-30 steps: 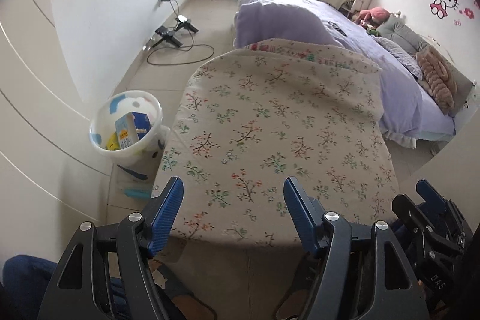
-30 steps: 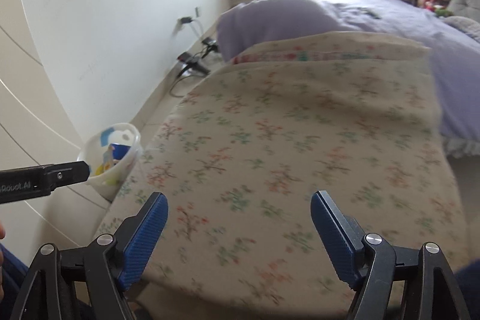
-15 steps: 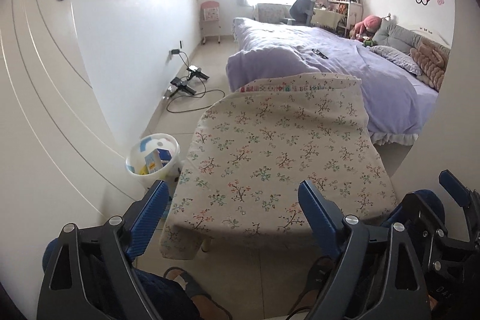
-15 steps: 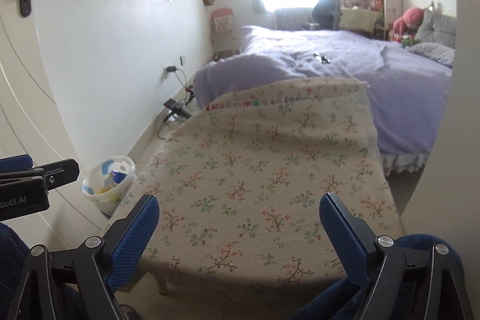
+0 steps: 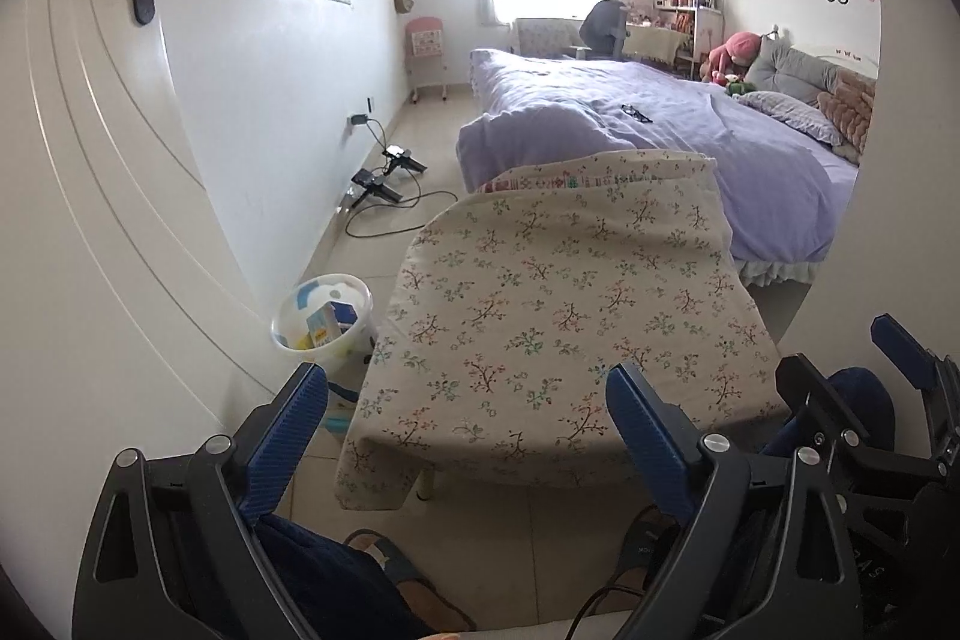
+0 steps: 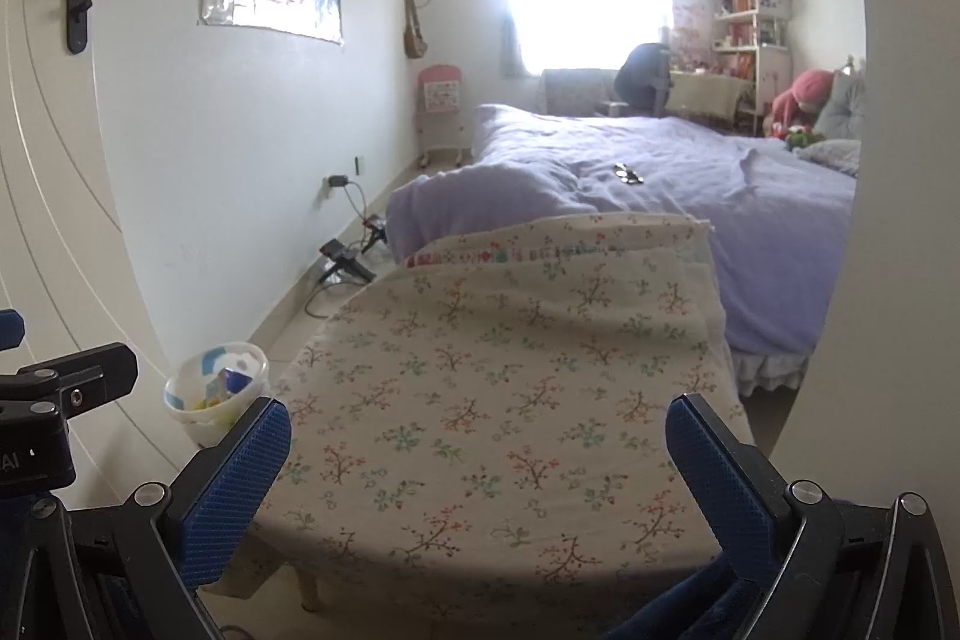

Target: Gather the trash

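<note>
Both tools have drawn back and risen since a second ago: the floral-clothed table (image 5: 564, 316) then filled each view, and now its near edge, one leg and the tiled floor (image 5: 528, 532) below it show.

Left tool (image 5: 468, 424): jaws opening, spread wide, nothing between the blue pads (image 5: 288, 427). It hangs over the near edge of the table, tilted downward.

Right tool (image 6: 480, 466): jaws opening, spread wide, nothing between them. It shows at 3 o'clock in the left wrist view; part of the left tool shows at 9 o'clock in the right wrist view.

Trash bin (image 5: 321, 319): a white bucket on the floor at 9 o'clock from the table, just beside the hanging cloth and near the white door (image 5: 90, 220). It holds trash (image 5: 321, 325): a blue-and-yellow carton and other coloured pieces, too small to name. The right wrist view confirms the bin (image 6: 216, 391) at 9 o'clock, upright.

A small teal item (image 5: 336, 421) lies on the floor between the bin and the left tool; what it is cannot be told.

Table top: bare patterned cloth, folded back at the far end against a lilac bed (image 5: 690, 148).

At 6 o'clock in the left wrist view, a dark blue trouser leg (image 5: 324, 580) and a sandalled foot (image 5: 414, 586) of the person.
</note>
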A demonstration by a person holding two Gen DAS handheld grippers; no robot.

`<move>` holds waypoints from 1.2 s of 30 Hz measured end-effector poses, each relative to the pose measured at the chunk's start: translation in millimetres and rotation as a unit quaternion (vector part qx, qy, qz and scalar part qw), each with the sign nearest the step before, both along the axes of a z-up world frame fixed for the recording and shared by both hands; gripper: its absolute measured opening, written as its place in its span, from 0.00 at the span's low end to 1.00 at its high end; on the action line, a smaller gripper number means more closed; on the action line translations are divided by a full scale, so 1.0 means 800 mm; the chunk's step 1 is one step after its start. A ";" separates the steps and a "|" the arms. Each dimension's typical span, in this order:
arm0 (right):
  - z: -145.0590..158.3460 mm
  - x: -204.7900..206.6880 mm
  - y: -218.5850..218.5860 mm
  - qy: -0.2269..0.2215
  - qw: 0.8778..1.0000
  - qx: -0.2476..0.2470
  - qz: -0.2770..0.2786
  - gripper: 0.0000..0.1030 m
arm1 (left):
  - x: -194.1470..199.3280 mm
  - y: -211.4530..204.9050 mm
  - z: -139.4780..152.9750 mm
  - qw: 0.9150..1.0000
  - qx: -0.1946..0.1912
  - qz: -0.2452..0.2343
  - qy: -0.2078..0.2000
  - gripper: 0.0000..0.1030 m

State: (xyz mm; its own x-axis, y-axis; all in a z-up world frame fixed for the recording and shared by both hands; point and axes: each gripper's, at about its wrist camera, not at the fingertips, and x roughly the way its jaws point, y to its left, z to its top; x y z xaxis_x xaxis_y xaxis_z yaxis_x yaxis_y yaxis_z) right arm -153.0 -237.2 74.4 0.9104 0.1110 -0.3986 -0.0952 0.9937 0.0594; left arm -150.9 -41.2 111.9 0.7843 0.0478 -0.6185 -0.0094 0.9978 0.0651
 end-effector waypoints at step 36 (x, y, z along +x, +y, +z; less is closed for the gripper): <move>-0.007 0.015 0.002 0.031 0.999 0.030 -0.030 1.00 | 0.018 0.019 -0.017 1.000 -0.020 0.002 0.022 0.93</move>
